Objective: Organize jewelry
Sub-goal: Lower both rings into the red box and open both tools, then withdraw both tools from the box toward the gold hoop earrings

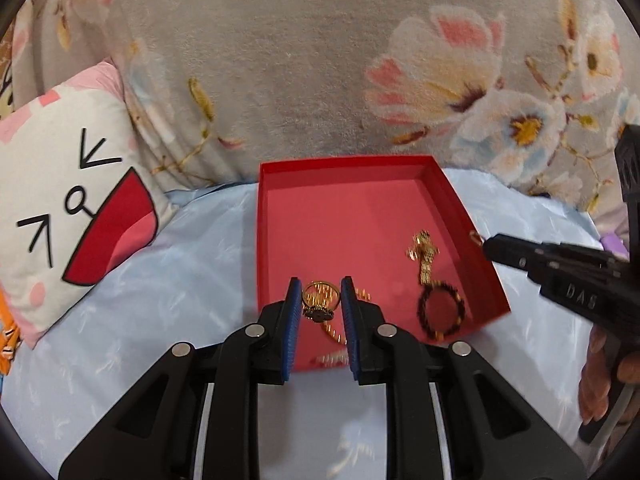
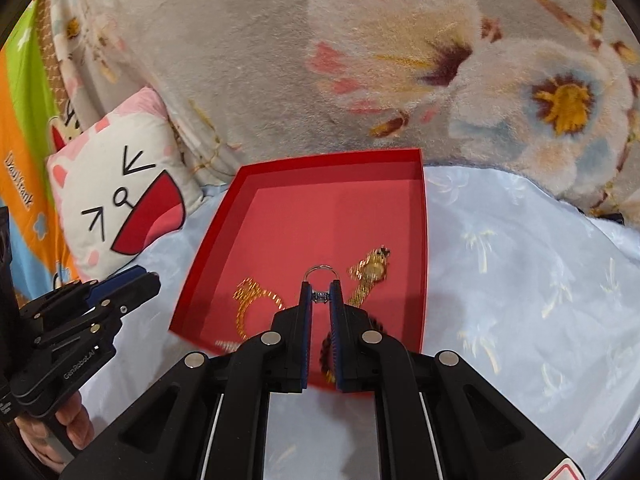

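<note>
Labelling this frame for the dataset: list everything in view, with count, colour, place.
tray: 1, red, shallow, open, on the sheet
gold ring: 1, gold with dark setting, between the left gripper's pads
silver ring: 1, silver with a clear stone, pinched in the right gripper
gold watch: 1, gold, dark beaded strap, lying in tray
gold chain: 1, gold, in tray, blurred
sheet: 1, pale blue, under tray
blanket: 1, grey, floral, behind tray
pillow: 1, white and pink, cartoon face, left of tray
left gripper: black, blue pads, closed on gold ring
right gripper: black, blue pads, shut on silver ring
</note>
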### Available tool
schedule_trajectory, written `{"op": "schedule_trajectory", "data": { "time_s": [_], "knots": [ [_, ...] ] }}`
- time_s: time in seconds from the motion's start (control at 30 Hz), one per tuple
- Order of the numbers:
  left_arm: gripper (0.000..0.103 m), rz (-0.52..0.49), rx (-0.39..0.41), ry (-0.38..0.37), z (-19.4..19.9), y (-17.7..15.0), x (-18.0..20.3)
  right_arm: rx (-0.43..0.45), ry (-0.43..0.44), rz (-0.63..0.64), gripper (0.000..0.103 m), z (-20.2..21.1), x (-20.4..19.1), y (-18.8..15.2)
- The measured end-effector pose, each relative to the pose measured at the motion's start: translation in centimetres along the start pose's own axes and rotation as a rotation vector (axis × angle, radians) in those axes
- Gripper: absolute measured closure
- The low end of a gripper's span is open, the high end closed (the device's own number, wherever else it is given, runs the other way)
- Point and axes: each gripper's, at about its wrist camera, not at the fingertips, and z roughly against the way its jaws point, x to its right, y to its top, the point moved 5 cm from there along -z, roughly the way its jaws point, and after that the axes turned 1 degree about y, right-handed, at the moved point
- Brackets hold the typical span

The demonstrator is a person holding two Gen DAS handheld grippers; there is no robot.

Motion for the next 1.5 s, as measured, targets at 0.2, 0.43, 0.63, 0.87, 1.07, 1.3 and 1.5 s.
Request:
{"op": "schedule_trajectory", "data": {
  "time_s": [0.2,0.43,0.63,0.87,1.07,1.3,1.5],
  "knots": [
    [0.084,0.056,-0.035,-0.048,-5.2,2.2,-0.6,-0.049,-0.002,0.005,0.095,-4.7,-0.3,1.5],
    [0.084,0.059,-0.085,-0.001,-9.5,3.3,-1.2,-0.101,-0.01,-0.014,0.095,-8.8,-0.2,1.9],
    [0.084,0.118,-0.155,0.031,-12.3,2.7,-2.2,-0.143,-0.041,0.002,0.095,-10.9,-0.1,1.5],
    [0.083,0.113,-0.174,0.05,-13.7,1.7,-2.1,-0.163,-0.062,0.017,0.094,-12.0,0.3,1.0],
    [0.075,0.114,-0.147,0.059,-13.1,1.5,-2.0,-0.148,-0.056,0.009,0.092,-11.8,0.9,0.9],
    [0.072,0.115,-0.124,0.071,-10.6,1.6,-2.4,-0.095,-0.055,0.029,0.092,-9.1,0.9,1.2],
    [0.067,0.099,-0.116,0.079,-7.2,0.9,-2.4,-0.069,-0.02,0.017,0.092,-5.8,1.3,0.3]
  ]
}}
